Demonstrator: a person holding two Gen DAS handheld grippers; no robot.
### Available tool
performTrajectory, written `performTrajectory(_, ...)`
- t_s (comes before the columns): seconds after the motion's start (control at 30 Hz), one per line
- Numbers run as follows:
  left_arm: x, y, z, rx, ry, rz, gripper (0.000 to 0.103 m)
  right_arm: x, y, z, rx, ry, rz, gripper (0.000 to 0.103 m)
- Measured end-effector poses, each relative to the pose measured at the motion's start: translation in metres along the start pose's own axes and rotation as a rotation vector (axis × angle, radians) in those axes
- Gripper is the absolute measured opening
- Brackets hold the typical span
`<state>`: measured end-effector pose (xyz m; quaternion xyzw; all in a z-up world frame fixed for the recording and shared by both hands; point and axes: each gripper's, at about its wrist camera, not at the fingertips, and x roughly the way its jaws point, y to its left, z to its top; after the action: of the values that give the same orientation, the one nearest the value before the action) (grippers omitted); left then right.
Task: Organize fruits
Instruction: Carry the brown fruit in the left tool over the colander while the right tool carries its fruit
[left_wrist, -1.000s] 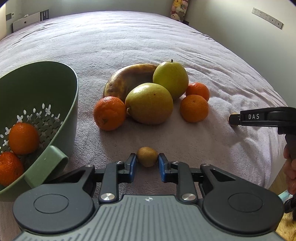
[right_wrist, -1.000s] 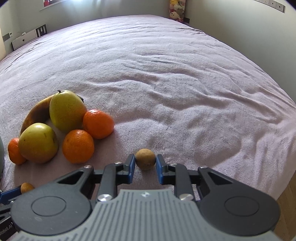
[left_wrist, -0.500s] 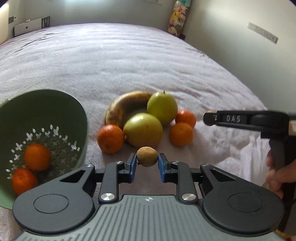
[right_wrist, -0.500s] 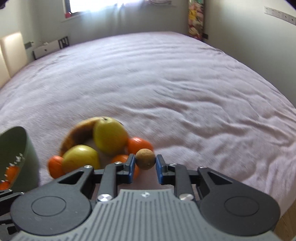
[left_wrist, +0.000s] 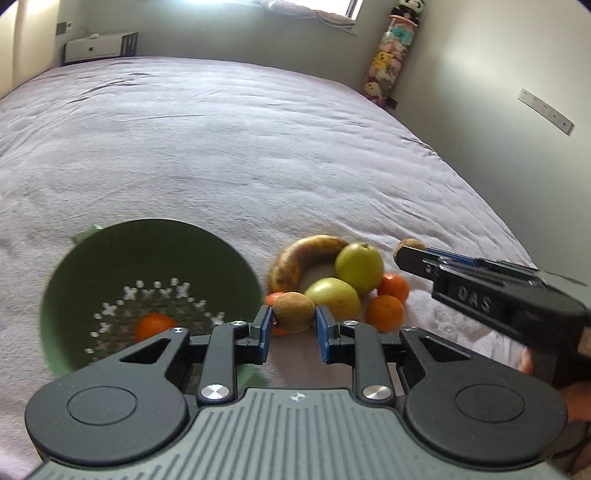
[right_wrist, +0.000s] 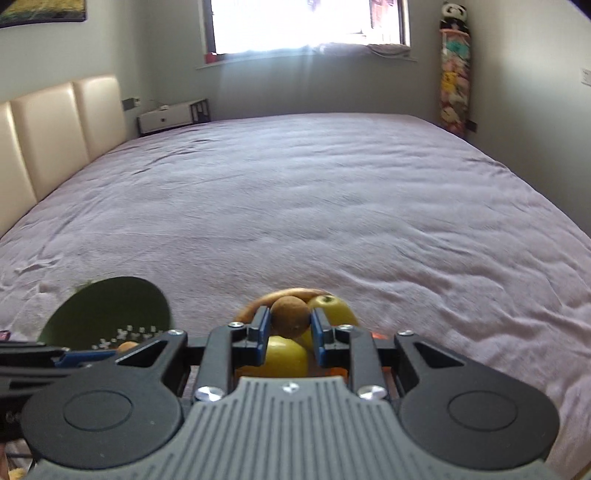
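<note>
We hold kiwi (left_wrist: 294, 311) tight in left gripper (left_wrist: 291, 326), other kiwi (right_wrist: 290, 317) in right gripper (right_wrist: 288, 330), both up near bowl (left_wrist: 74, 280). One orange (left_wrist: 153, 326) in. Banana (left_wrist: 303, 258), apples, more oranges wait on bed (left_wrist: 221, 147).

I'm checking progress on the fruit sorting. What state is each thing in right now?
Left gripper: shut on a kiwi, lifted off the bed.
Right gripper: shut on another kiwi, also lifted.
Green colander: upright on the bed, holding at least one mandarin.
Banana: heavily browned, lying on the bed.
Two green apples: on the bed beside the banana, not yet sorted.
</note>
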<state>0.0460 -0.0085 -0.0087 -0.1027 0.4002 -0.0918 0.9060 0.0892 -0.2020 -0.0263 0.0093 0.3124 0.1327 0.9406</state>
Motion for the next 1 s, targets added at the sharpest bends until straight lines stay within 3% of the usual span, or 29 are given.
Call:
performTrajectory(0.27,-0.012,0.029,0.010,-0.053,0.022,0.031,0.028,-0.005,0.045,0.005,-0.115,-0.007,0.108,0.020)
performTrajectory(0.57,-0.008,0.065,0.014,-0.142,0.066,0.048,0.028,0.010,0.084,-0.002,-0.215,0.041,0.202,0.020)
performTrajectory(1.0,0.016,0.098,0.009,-0.177,0.132,0.107,0.028,0.051,0.112,-0.012,-0.323,0.133,0.220,0.020)
